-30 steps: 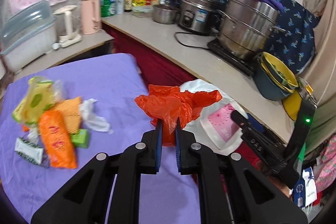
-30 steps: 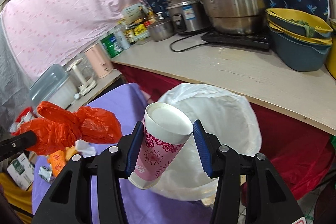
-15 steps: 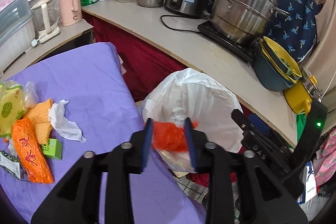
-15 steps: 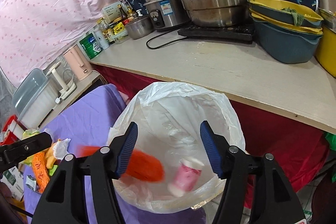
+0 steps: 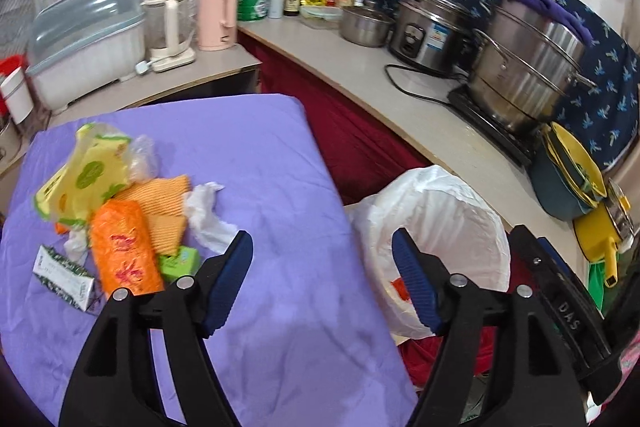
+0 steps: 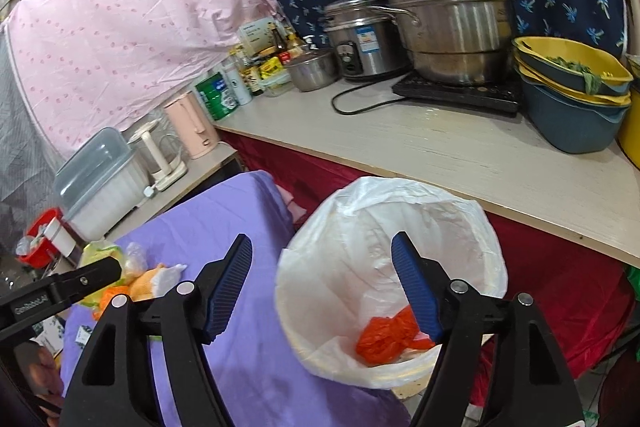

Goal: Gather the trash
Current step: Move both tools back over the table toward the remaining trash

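Observation:
A white trash bag (image 6: 384, 227) stands open beside the purple table (image 5: 260, 155); it also shows in the left wrist view (image 5: 440, 219). A crumpled orange plastic bag (image 6: 384, 339) lies inside it. The pink cup is hidden. My left gripper (image 5: 322, 279) is open and empty above the table's right edge. My right gripper (image 6: 322, 279) is open and empty above the bag's mouth. Trash lies on the table's left: an orange packet (image 5: 124, 251), a yellow-green wrapper (image 5: 88, 171), a white tissue (image 5: 208, 219), a small green box (image 5: 180, 261) and a small carton (image 5: 60, 275).
A beige counter (image 5: 384, 75) runs behind with a steel steamer pot (image 5: 532, 67), rice cooker (image 5: 428, 31), pink kettle (image 5: 214, 15), bottles, and stacked yellow and blue bowls (image 5: 568, 171). A lidded plastic box (image 5: 84, 39) stands at the back left.
Both grippers opened. The orange bag left my left gripper and the pink cup left my right gripper; both dropped into the white bag. My left gripper moved back over the table.

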The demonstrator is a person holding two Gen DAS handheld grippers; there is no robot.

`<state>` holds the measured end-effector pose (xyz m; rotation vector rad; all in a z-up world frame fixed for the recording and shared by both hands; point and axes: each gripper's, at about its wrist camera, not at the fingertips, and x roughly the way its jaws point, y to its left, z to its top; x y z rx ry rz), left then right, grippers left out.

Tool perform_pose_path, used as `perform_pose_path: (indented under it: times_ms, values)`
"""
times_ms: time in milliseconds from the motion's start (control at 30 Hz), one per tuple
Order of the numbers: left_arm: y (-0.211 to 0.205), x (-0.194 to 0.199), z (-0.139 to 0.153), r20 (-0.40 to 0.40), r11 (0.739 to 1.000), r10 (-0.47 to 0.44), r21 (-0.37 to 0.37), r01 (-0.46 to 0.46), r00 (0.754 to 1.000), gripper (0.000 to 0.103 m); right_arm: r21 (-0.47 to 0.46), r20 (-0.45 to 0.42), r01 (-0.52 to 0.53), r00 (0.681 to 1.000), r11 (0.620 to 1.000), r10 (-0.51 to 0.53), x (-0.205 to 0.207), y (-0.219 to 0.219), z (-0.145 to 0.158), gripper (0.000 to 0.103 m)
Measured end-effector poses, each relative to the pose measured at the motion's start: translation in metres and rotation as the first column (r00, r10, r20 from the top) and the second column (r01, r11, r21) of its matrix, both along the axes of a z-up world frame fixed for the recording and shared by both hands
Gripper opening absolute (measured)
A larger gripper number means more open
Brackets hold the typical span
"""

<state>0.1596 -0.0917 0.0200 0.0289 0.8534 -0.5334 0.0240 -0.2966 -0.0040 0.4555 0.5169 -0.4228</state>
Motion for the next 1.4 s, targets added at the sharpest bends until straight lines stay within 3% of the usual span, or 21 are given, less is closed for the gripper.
perform_pose_path:
  times_ms: [267,633,1233,1400]
  values:
    - [0.068,0.006,-0.006,-0.006,0.991,0.134,0.007,-0.134,0.991,0.077,-0.013,-0.001,-0.108,0.994,0.994,0.108,0.018,0.056,0.009,0.07]
    - [0.148,0.016,-0.037,-0.052,0.963,0.265,0.05,-0.263,0.963,0.08,0.016,-0.056,-0.238,0.969,0.971,0.239,0.059,0.123,-0.014,0.07]
    - [0.196,0.036,-0.096,-0.201,0.936,0.352,0.047,-0.35,0.914,0.083,0.05,-0.157,-0.391,0.906,0.919,0.393,0.161,0.185,-0.065,0.07]
    - [0.206,0.046,-0.109,-0.244,0.921,0.385,0.032,-0.389,0.89,0.083,0.055,-0.182,-0.413,0.891,0.909,0.415,0.189,0.189,-0.08,0.064]
